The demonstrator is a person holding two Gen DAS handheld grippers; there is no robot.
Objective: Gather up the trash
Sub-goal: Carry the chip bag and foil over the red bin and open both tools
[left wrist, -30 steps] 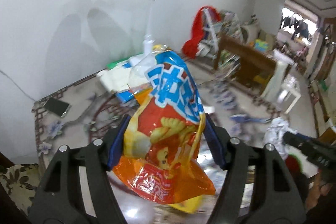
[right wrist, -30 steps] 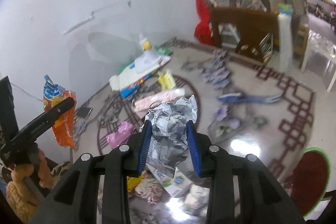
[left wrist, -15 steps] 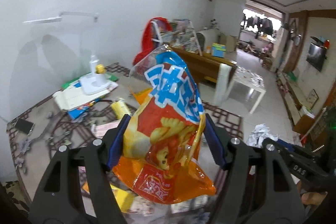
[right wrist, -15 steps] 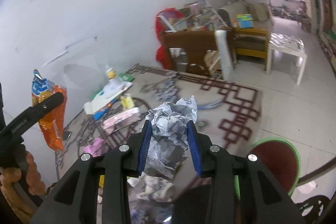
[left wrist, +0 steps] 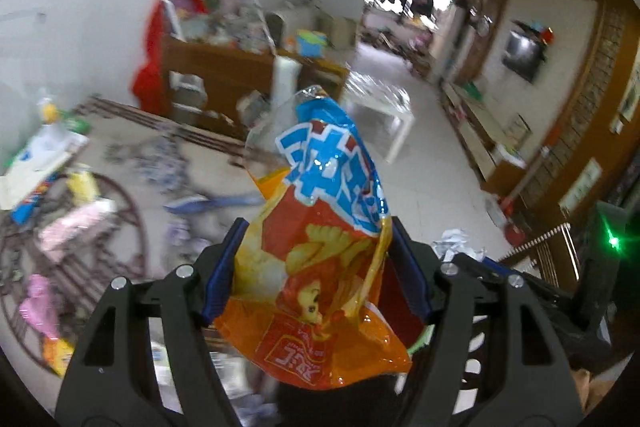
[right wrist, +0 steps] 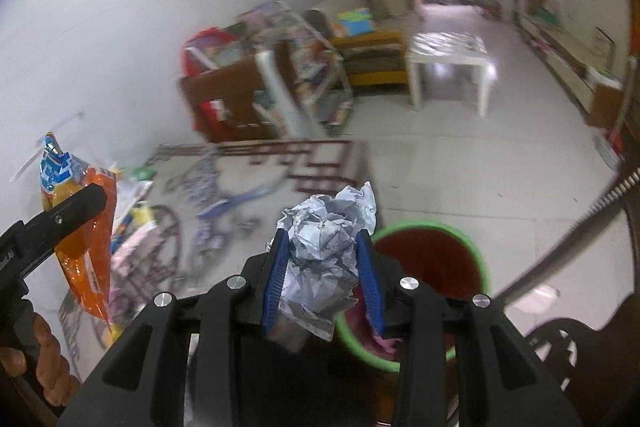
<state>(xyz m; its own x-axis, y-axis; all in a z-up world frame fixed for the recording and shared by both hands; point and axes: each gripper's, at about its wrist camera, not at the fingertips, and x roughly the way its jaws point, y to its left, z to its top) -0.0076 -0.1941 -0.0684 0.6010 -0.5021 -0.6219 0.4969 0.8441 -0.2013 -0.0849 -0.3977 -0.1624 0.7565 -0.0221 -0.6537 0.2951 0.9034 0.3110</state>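
— How far along do you reckon they are?

— Midway, I'd say; both tongs are loaded but nothing has been dropped yet; the left tongs (left wrist: 316,267) are pinching a glossy orange and blue plastic snack bag (left wrist: 320,259), which stands up between the blue pads and hangs below them; the right tongs (right wrist: 322,279) are pressed onto a crumpled ball of grey-white printed paper (right wrist: 326,255).

— And the bin?

— The round dark red bin with the green rim (right wrist: 472,251) sits on the floor just beyond the right tongs, partly hidden behind them; the paper ball looks to hover near its near rim, though I cannot tell if it is truly over the opening.

— Much left afterwards?

— Plenty; the patterned surface (right wrist: 320,155) carries more litter toward its left edge, a pink wrapper (left wrist: 36,295) and a yellow packet (left wrist: 82,187) among it.
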